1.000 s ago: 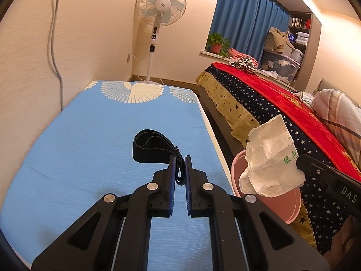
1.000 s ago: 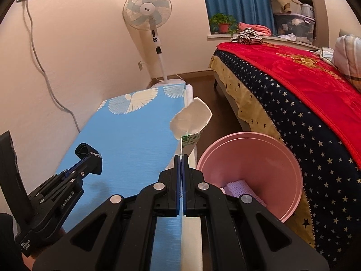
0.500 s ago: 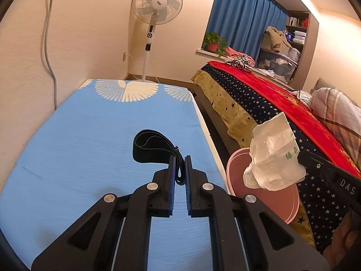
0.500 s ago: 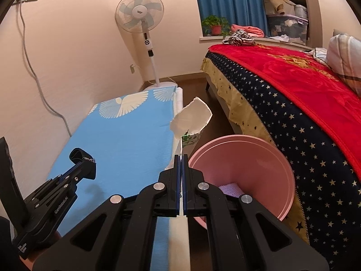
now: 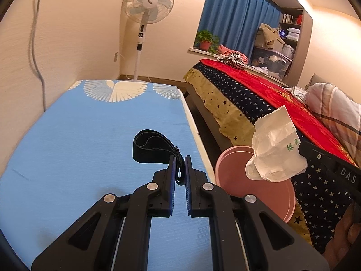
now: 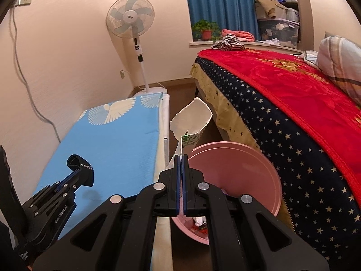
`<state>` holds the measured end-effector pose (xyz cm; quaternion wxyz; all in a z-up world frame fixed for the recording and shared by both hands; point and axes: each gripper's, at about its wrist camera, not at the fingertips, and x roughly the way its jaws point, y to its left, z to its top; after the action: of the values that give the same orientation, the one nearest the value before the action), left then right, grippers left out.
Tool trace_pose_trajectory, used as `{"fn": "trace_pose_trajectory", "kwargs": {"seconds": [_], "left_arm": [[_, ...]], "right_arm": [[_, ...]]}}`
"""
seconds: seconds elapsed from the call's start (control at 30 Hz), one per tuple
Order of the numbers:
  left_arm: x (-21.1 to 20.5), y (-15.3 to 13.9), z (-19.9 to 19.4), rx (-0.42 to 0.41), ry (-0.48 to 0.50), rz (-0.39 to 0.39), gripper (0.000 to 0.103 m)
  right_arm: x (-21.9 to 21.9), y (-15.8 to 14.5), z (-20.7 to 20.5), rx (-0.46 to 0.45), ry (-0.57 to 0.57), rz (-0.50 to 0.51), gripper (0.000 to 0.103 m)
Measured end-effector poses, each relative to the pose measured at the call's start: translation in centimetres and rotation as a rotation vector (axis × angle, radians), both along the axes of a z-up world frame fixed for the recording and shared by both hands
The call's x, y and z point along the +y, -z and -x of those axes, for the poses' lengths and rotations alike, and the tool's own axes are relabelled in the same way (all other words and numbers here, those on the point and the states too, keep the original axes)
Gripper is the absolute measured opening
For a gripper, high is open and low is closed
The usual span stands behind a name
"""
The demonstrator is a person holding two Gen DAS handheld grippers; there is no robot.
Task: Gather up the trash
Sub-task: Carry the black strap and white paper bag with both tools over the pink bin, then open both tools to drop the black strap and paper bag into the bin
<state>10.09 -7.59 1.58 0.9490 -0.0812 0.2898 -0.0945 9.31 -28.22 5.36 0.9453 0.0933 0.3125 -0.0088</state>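
Right claw [image 6: 181,158] pinches a crumpled paper wrapper [image 6: 191,122] above the pink bin's [image 6: 266,171] rim at 10 o'clock; released there, it could fall outside. Left claw [image 5: 179,158] grips a black strap [image 5: 151,149] over the blue table [image 5: 90,135].

**Two wrist fisheyes, both facing the far wall**

Left wrist view: rides on the left hand-held gripper [image 5: 179,158], angled down over the blue worktop [image 5: 79,135], close above it. Faces the standing fan [image 5: 147,6] and blue curtain [image 5: 237,15]; bed [image 5: 259,94] on its right.

Right wrist view: rides on the right hand-held gripper [image 6: 181,157], also tilted down, sitting to the right of the worktop [image 6: 117,140] edge, close over the pink bin [image 6: 259,164]. Same facing.

Shared: worktop, fan [image 6: 130,19], curtain [image 6: 223,2], bed [image 6: 293,85], bin [image 5: 227,171]. Each view catches the other gripper: the right one at the left view's right edge, the left one at the right view's lower left.
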Motion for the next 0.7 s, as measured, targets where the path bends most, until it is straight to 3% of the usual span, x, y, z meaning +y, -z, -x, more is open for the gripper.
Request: {"fn": "trace_pose_trajectory", "kwargs": {"seconds": [0.7], "left_arm": [[-6.1,1.2,-1.8,0.006,0.147,0.034,0.008]], "right_arm": [[-4.9,1.4,-0.9,0.033,0.156,0.004,0.001]]}}
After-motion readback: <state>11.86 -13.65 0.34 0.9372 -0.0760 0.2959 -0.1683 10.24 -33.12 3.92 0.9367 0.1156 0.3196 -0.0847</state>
